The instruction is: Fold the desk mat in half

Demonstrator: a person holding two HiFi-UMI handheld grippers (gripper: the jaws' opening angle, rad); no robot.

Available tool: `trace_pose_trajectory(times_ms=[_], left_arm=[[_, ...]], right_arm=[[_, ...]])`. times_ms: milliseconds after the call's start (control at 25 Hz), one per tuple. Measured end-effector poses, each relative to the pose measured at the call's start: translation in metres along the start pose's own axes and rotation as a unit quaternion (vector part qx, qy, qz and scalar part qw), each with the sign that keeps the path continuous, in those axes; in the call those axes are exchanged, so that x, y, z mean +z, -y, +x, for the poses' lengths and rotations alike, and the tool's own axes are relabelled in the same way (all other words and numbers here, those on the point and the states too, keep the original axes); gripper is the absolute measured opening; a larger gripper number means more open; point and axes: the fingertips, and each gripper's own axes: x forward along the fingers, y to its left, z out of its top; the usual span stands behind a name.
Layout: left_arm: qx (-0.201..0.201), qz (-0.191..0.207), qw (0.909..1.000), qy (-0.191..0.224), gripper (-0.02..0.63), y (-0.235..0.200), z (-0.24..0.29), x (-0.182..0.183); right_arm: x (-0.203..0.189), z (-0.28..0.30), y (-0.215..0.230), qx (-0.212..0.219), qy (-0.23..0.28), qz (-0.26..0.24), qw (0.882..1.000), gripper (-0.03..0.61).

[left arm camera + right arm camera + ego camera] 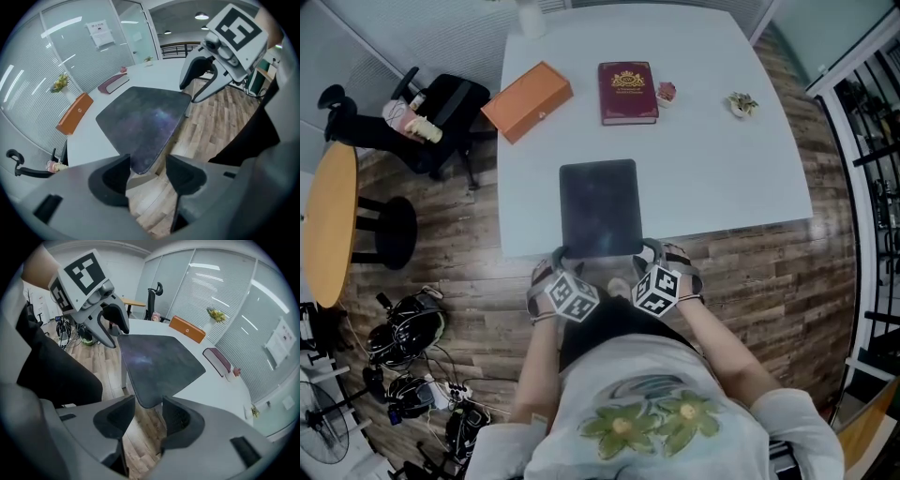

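The dark desk mat (600,208) lies flat on the white table (722,178), with its near end over the table's front edge. My left gripper (560,255) is at the mat's near left corner and my right gripper (648,249) at its near right corner. Seen from the left gripper, the mat (145,119) reaches into the gap of my open left gripper (147,171), with my right gripper (188,93) beyond. The right gripper view shows the mat (159,359) with its corner between the fingers of my open right gripper (149,413). Neither gripper pinches the mat.
Behind the mat lie an orange box (527,100), a maroon book (628,92), a small red thing (666,91) and a small plant sprig (741,103). To the left stand a black office chair (441,117) and a round wooden table (328,220). Cables (412,328) lie on the wooden floor.
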Motion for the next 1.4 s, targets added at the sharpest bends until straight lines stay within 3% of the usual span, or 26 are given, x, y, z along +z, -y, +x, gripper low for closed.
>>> trace_pose_trajectory(times_ms=[240,440,600,720,1400], left_arm=[[0.015,-0.011,0.9998,-0.004,0.205,-0.003,0.005,-0.002],[0.010,-0.013,0.9998,-0.006,0.169,-0.005,0.005,-0.005],[-0.016,-0.023,0.9996,0.007,0.079,0.001,-0.006,-0.001],[-0.021,-0.031,0.9992,0.014,0.042,0.002,-0.009,0.000],[-0.066,-0.078,0.9937,0.046,0.016,-0.015,-0.035,0.016]], right_arm=[[-0.002,0.005,0.000,-0.008,-0.008,-0.016,1.000,0.166],[-0.001,0.003,-0.004,0.001,-0.006,-0.023,1.000,0.112],[0.002,-0.004,-0.007,0.000,0.003,-0.013,1.000,0.046],[0.003,-0.008,-0.003,0.002,0.011,0.004,1.000,0.032],[0.020,-0.032,0.027,-0.004,0.047,0.095,0.994,0.028]])
